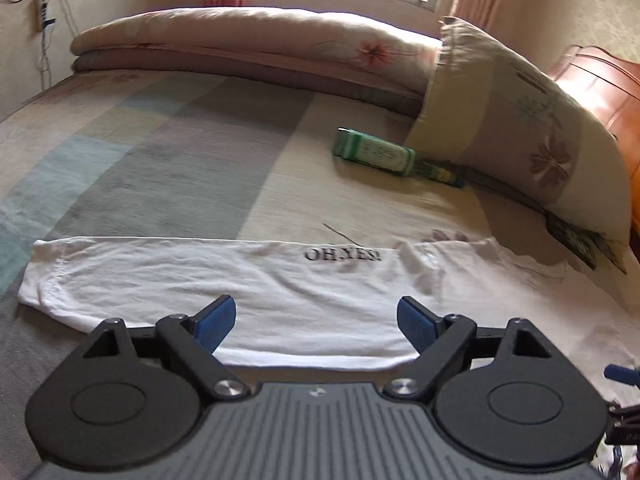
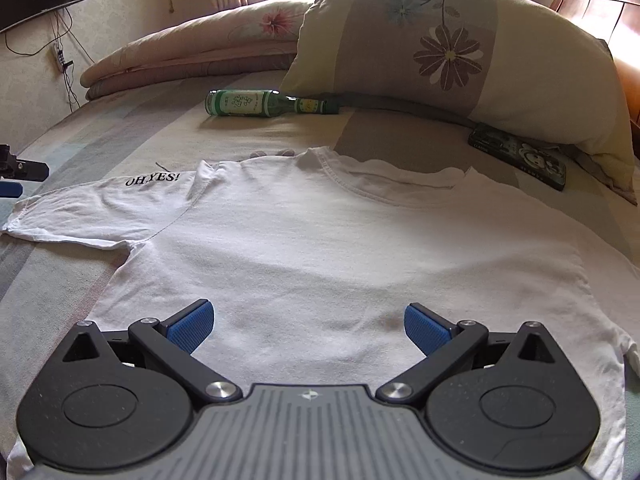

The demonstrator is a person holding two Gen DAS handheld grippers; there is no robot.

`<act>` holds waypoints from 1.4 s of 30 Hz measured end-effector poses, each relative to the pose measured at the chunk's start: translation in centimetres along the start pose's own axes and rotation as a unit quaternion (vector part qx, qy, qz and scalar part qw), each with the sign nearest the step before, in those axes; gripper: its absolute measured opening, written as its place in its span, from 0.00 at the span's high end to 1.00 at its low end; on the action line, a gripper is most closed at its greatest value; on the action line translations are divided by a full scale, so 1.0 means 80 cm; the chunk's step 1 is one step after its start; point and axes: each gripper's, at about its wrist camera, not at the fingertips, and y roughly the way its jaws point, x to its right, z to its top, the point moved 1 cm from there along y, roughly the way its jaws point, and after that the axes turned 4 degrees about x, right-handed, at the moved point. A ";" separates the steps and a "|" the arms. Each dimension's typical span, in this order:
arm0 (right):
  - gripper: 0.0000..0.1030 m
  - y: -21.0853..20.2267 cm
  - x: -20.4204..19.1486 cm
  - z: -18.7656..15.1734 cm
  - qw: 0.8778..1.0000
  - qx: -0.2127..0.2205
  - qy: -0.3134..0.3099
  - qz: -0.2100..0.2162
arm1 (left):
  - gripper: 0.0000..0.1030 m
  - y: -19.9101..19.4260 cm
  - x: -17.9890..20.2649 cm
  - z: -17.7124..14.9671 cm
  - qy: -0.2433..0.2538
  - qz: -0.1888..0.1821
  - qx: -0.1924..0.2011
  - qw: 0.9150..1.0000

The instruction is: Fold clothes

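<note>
White cotton fills the near view: the T-shirt (image 2: pixel 320 248) lies spread flat on the bed (image 1: pixel 160 152), sleeve (image 1: pixel 160 276) stretched out, no fold made yet. Both the left tongs (image 1: pixel 316 322) and right tongs (image 2: pixel 308 326) gape wide above it, holding nothing. Beyond the T-shirt lie a green bottle (image 2: pixel 256 103) and a pillow (image 2: pixel 460 40). Folding is seemingly all still ahead.

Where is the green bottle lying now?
In the right wrist view, the green bottle lies on its side on the bed, behind the white T-shirt, left of the pillow.
</note>
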 end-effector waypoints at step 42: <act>0.00 -0.177 -0.023 -0.235 0.993 -0.005 0.038 -0.113 | 0.01 0.021 0.147 -0.188 0.263 -0.187 -0.026 0.946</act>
